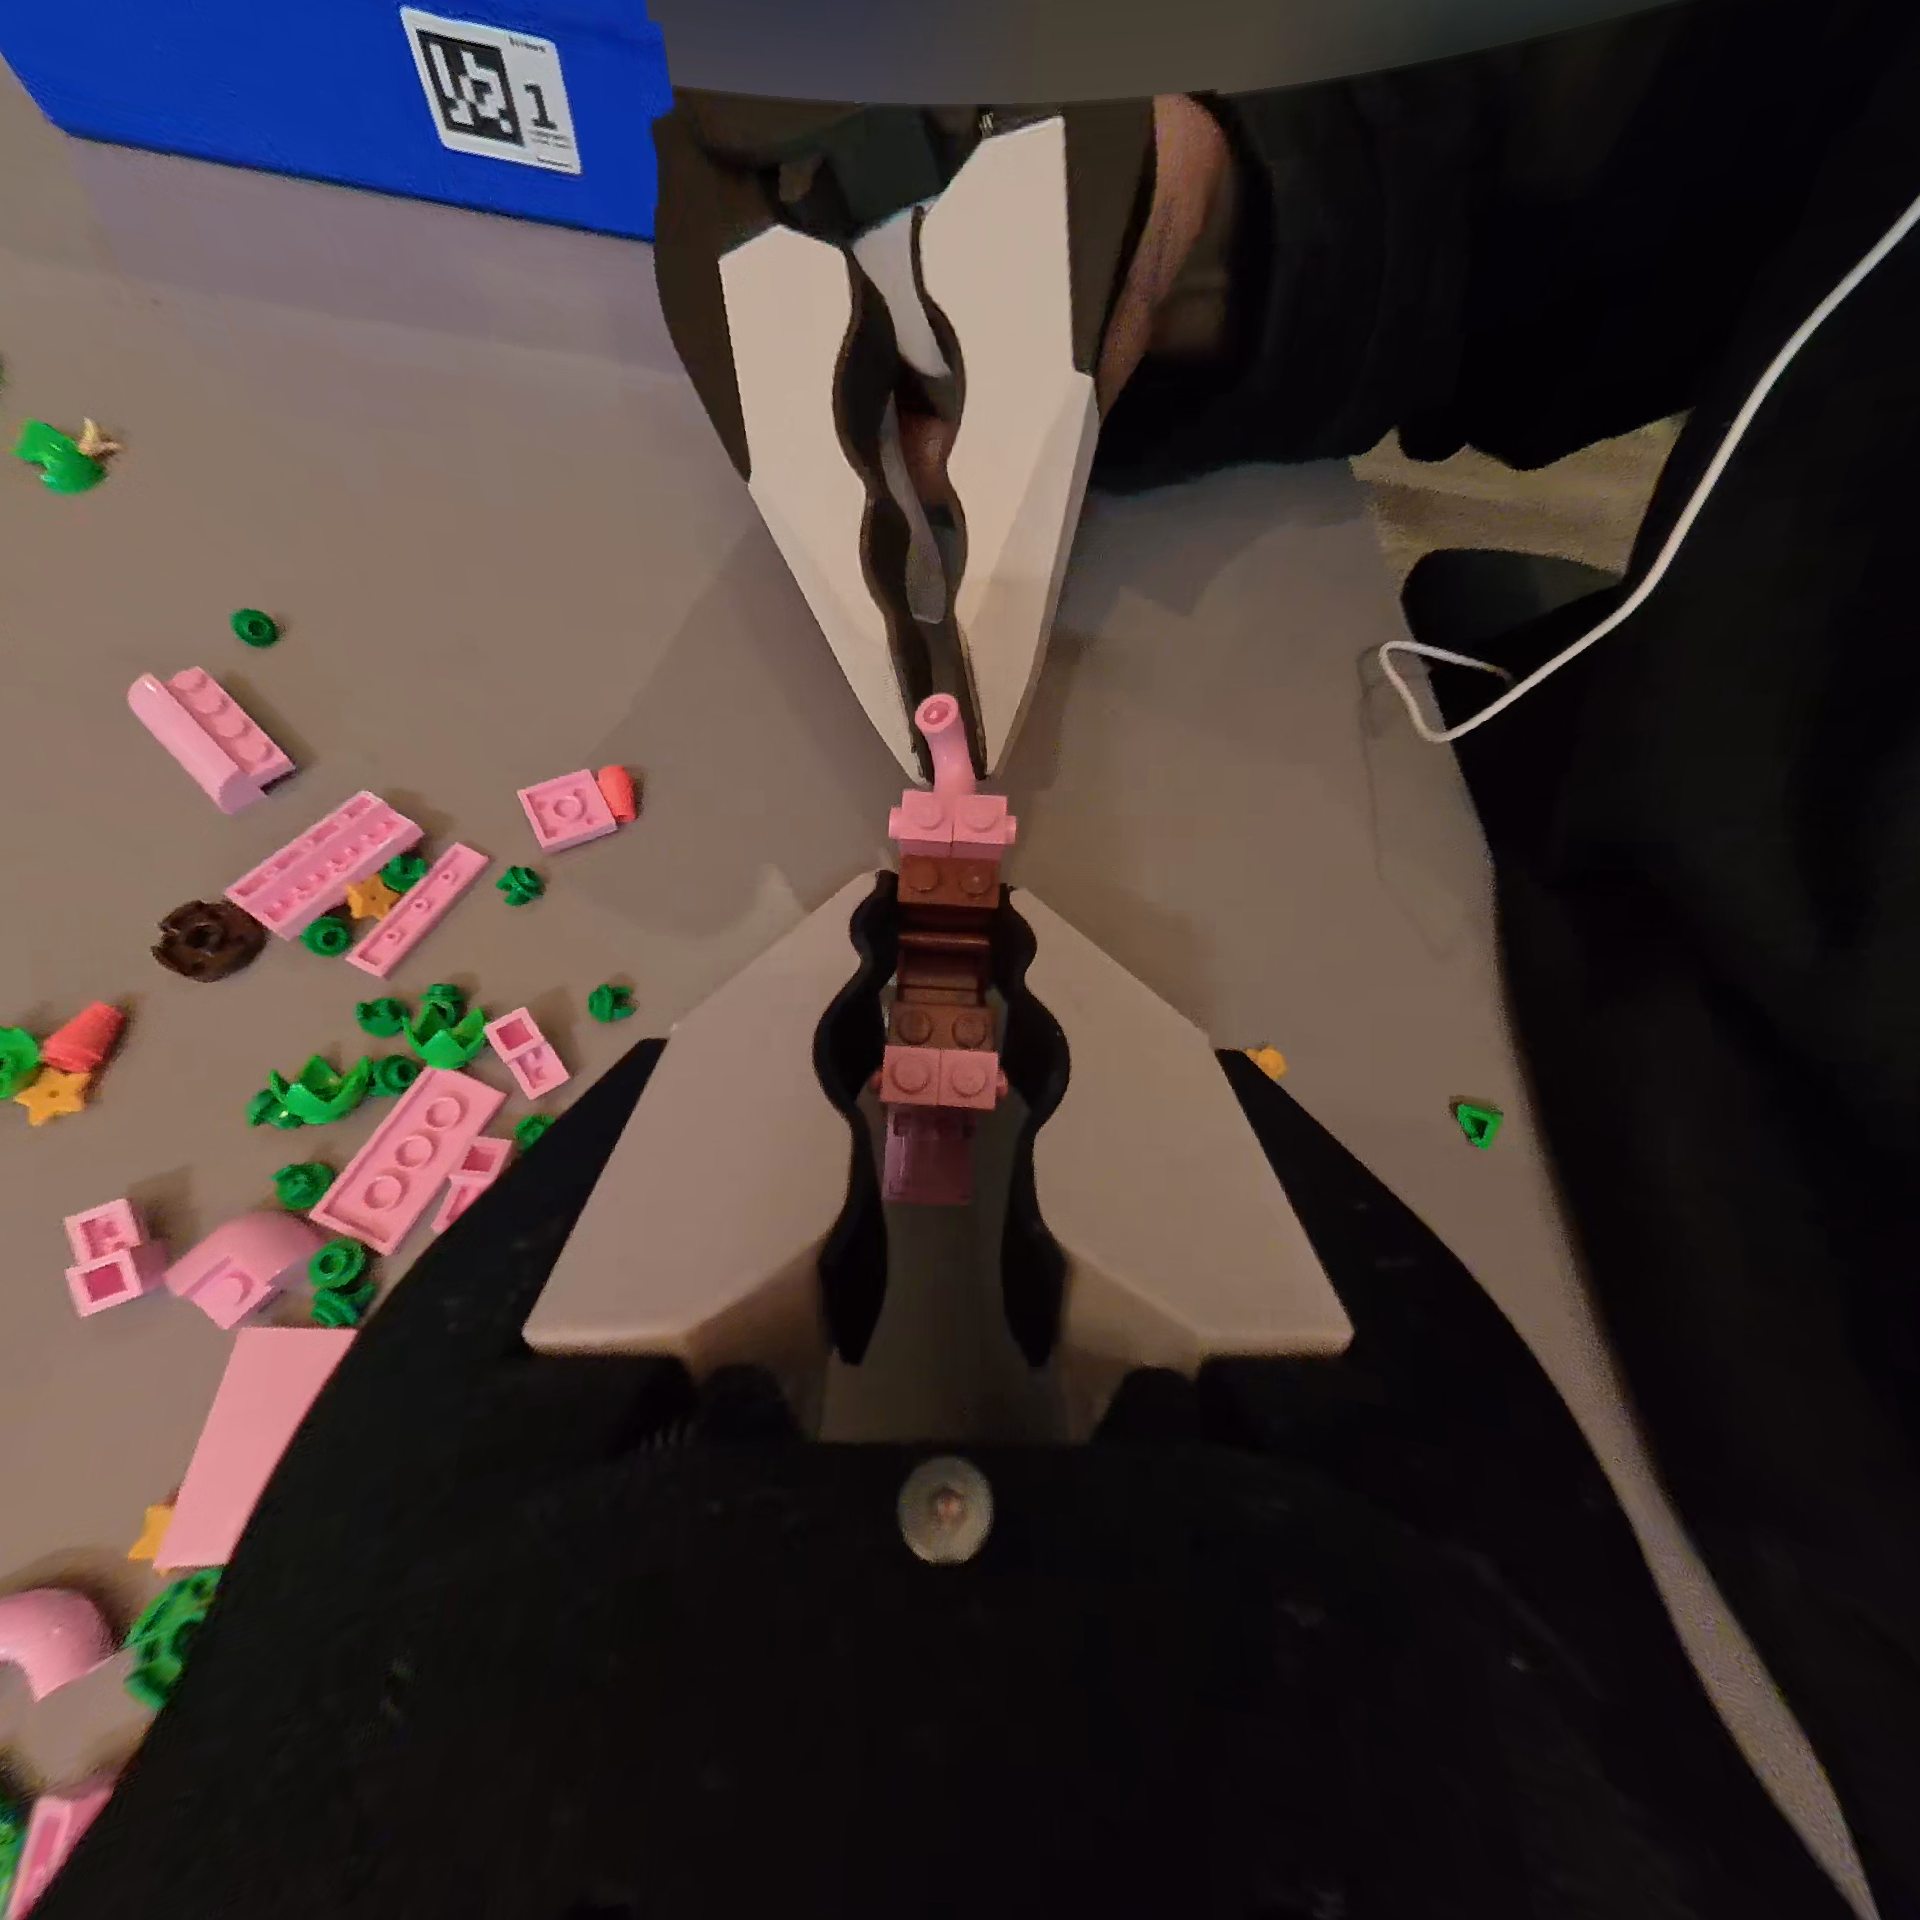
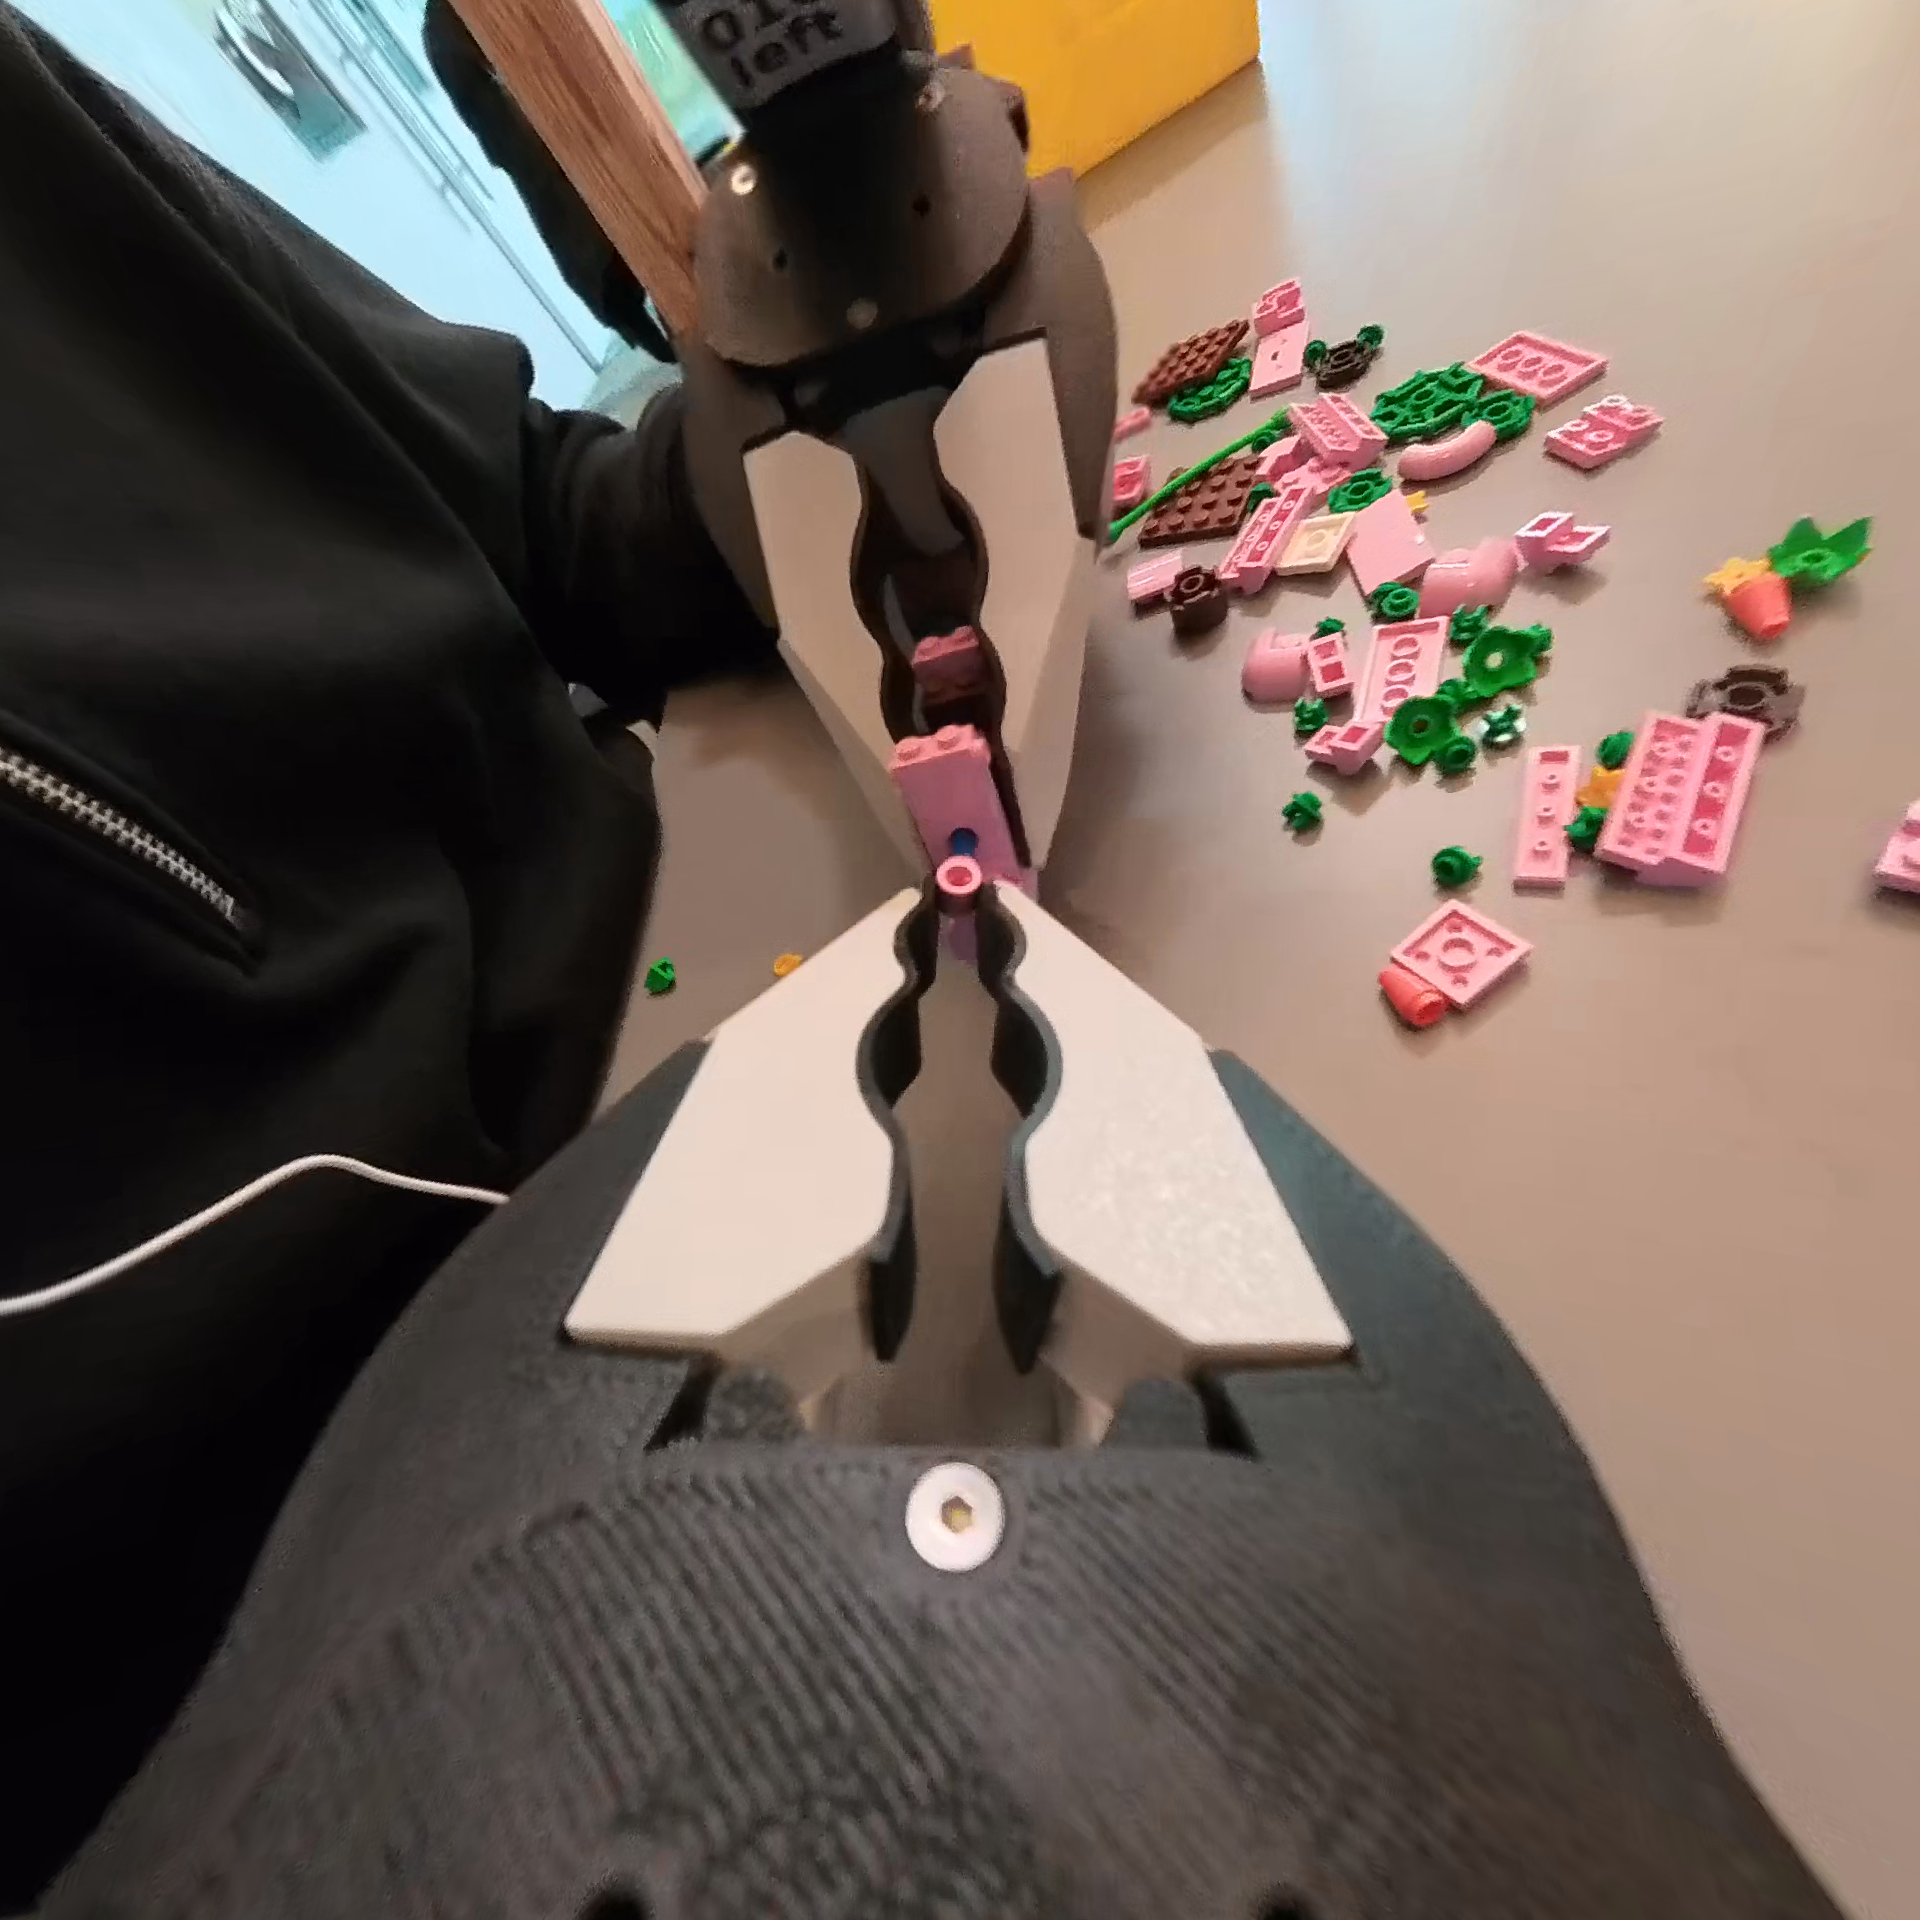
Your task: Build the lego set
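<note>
My left gripper [image 1: 948, 896] is shut on a pink and brown lego assembly [image 1: 943, 1023], a narrow stack that runs along its fingers and sticks out past the tips. My right gripper [image 1: 948, 767] comes in from the far side, tip to tip with it, shut on a small pink curved piece [image 1: 943, 740] that touches the assembly's pink end. In the right wrist view, my right gripper [image 2: 961, 916] pinches the pink curved piece [image 2: 958, 881] against the assembly [image 2: 940, 774], which is held by the left gripper [image 2: 961, 836]. Both are held above the grey table [image 1: 520, 520].
Loose pink, green and brown lego pieces lie scattered on the table [image 1: 364, 1039], and they also show in the right wrist view [image 2: 1455, 582]. A blue box [image 1: 260, 94] stands at the back, a yellow box [image 2: 1091, 73] farther off. A person's black jacket [image 2: 260, 623] and a white cable [image 1: 1662, 540] are close by. My left and right fingertips are right by each other.
</note>
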`<state>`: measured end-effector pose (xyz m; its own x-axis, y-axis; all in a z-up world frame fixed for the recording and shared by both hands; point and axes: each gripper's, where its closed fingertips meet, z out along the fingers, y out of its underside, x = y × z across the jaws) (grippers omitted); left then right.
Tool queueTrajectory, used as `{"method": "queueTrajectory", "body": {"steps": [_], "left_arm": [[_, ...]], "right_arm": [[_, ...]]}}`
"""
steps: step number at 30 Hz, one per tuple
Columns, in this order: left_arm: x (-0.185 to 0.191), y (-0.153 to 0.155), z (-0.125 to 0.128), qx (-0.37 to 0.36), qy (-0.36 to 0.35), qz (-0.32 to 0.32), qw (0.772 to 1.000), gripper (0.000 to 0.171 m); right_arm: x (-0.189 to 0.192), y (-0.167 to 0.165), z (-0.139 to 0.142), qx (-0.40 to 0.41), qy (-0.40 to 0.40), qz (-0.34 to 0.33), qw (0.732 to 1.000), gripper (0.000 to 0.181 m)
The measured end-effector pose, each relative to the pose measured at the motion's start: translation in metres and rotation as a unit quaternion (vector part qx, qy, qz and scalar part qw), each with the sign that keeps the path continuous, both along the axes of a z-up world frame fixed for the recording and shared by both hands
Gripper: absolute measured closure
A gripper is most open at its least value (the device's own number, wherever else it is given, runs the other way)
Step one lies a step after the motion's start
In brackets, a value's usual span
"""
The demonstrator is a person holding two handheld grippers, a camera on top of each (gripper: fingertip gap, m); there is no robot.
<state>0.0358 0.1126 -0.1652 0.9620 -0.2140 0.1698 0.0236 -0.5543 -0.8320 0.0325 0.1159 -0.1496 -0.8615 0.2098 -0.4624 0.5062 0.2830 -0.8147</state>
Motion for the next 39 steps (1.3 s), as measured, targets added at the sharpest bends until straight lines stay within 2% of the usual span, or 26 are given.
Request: {"method": "queueTrajectory", "body": {"steps": [2, 8, 11, 15, 22, 30, 37, 39], "left_arm": [[0.000, -0.001, -0.002, -0.006, 0.012, -0.001, 1.000, 0.158], [0.002, -0.001, -0.001, -0.002, -0.013, -0.007, 1.000, 0.158], [0.003, -0.002, -0.006, -0.016, -0.009, -0.010, 1.000, 0.159], [0.004, -0.003, -0.022, -0.061, 0.048, -0.015, 0.997, 0.158], [0.006, -0.003, -0.022, -0.059, 0.040, -0.020, 0.997, 0.159], [0.006, -0.003, -0.022, -0.058, 0.026, -0.019, 0.998, 0.158], [0.005, -0.002, -0.021, -0.058, 0.019, -0.015, 0.998, 0.159], [0.005, -0.002, -0.022, -0.058, 0.020, -0.014, 0.998, 0.158]], "right_arm": [[0.000, -0.001, 0.000, -0.005, -0.013, -0.001, 1.000, 0.176], [0.001, -0.002, 0.001, -0.011, -0.023, 0.000, 1.000, 0.176], [0.002, -0.002, -0.004, 0.017, 0.006, 0.002, 1.000, 0.176], [0.005, -0.002, -0.021, 0.091, 0.075, 0.016, 0.993, 0.176], [0.006, -0.002, -0.020, 0.092, 0.085, 0.026, 0.992, 0.175], [0.005, -0.002, -0.021, 0.081, 0.045, 0.020, 0.995, 0.175], [0.003, -0.002, -0.020, 0.034, -0.092, 0.013, 0.995, 0.176], [0.003, -0.002, -0.020, 0.029, -0.109, 0.016, 0.993, 0.176]]}}
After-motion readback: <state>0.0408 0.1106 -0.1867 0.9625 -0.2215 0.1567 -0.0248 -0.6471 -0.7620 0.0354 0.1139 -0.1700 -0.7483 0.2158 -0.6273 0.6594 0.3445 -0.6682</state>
